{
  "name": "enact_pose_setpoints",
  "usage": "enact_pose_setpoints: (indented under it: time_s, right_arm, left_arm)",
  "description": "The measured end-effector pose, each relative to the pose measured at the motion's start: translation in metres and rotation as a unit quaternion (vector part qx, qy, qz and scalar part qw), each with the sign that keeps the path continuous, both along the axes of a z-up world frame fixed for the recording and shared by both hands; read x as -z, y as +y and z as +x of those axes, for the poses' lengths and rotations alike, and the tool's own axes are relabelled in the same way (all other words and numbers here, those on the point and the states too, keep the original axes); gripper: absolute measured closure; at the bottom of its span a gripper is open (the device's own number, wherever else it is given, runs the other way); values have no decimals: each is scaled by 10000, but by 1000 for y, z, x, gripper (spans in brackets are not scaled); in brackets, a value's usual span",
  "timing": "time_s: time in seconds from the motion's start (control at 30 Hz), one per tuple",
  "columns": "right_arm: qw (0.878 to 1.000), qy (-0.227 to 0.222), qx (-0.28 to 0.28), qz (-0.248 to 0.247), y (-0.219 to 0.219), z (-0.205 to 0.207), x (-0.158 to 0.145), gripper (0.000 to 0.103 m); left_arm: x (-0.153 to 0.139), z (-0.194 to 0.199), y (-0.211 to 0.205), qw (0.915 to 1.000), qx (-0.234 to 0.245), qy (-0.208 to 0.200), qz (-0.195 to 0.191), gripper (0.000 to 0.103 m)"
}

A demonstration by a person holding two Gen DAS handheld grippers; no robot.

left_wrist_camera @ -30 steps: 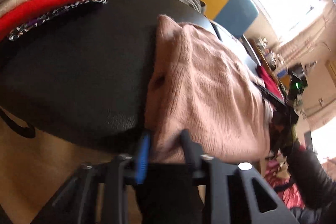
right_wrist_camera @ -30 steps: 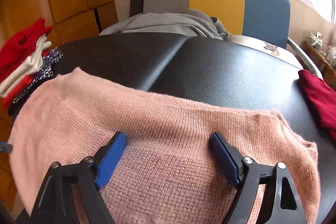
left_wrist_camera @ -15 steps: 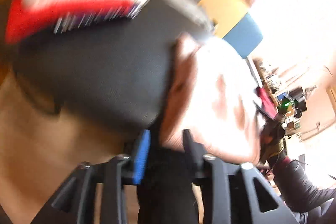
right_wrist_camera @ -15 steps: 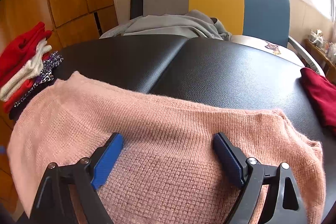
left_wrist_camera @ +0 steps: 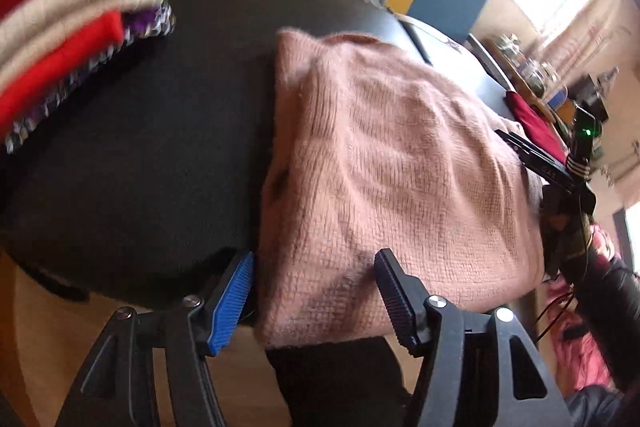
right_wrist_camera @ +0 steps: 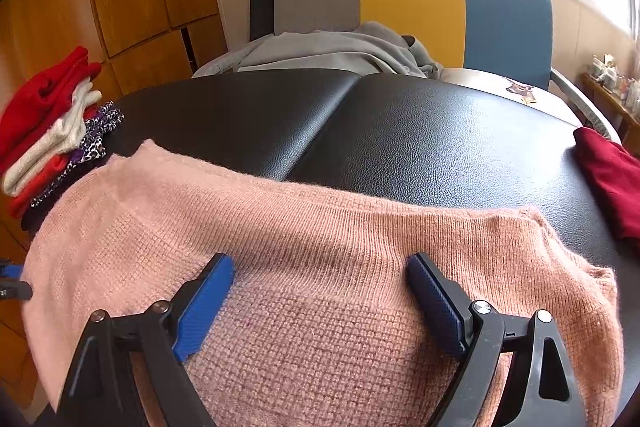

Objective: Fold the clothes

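Now the left gripper [left_wrist_camera: 316, 291] has just spread its jaws — the pink sweater [left_wrist_camera: 392, 163] lies loose between them, released. The right gripper [right_wrist_camera: 320, 303] gapes wide above it — likely this fold is finished.

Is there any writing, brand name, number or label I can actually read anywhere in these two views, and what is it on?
No text can be read with confidence.
Faint pale marks on the black bar of the right gripper, seen from the left wrist: too blurred to read.
Small picture sticker on the pale surface by the chair: an image, any lettering too small.
Pink sweater, folded stack: no labels visible.
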State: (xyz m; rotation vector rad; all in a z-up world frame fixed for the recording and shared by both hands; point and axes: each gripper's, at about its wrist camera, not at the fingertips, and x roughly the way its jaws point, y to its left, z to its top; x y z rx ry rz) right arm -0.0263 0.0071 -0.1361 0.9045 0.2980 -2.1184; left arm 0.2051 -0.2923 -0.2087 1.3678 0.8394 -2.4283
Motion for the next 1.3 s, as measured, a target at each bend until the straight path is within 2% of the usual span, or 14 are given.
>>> enact_pose_setpoints:
  time_s: [0.13,0.17,0.23,0.27,0.3,0.4,0.5,0.63,0.73,0.8,0.93,1.07,1.17,1.3]
  right_arm:
    - [10000,-1,-4,0,0,0,0,12]
    - [10000,-2,-6,-2,0,0,0,12]
    - [10000,-5,-9,-5,0,0,-1,12]
    - [10000,-6,-11,-9,0,0,-1,12]
    - [10000,-8,-12,-13,0,1,-1,12]
    - [10000,-9,-14,-24,0,1,-1,12]
    - [10000,-36,-35,-66,1,1,-2,11]
    - [9999,-73,-61,-117,2,1,-3,10]
    - [9998,-87,-75,-145,2,1,-3,9]
    - [9998,-97,-84,-155,2,1,-3,8]
    - [9998,-95,-86,-160,3,1,-3,8]
    - [9998,-102,-92,-160,3,0,-2,8]
    - [9998,-100,-92,-156,2,-1,-2,7]
    - [9998,-85,-89,-132,2,-1,-1,7]
  left_arm:
    - [-2,3,-2,9997,114,-180,113,42]
    - [-4,0,0,9994,123,-313,-62,56]
    - [-6,-5,8,9970,157,-543,-532,66]
    - [-9,-6,14,9959,220,-557,-679,83]
    - [-11,-9,22,9945,312,-562,-827,87]
    - [-15,-16,47,9841,424,-724,-1565,89]
    - [-13,-16,62,9779,394,-799,-1891,91]
    - [-25,-10,60,9782,127,-750,-1933,90]
    - [-63,19,49,9732,-249,-336,-2263,87]
    - [-80,28,41,9637,-540,-248,-2602,77]
    - [-64,47,8,9651,-1262,-456,-2250,78]
    - [-37,53,14,9611,-1409,-884,-2203,78]
    - [-40,46,31,9759,-934,-394,-1933,78]
    - [-53,15,41,9857,92,75,-1683,74]
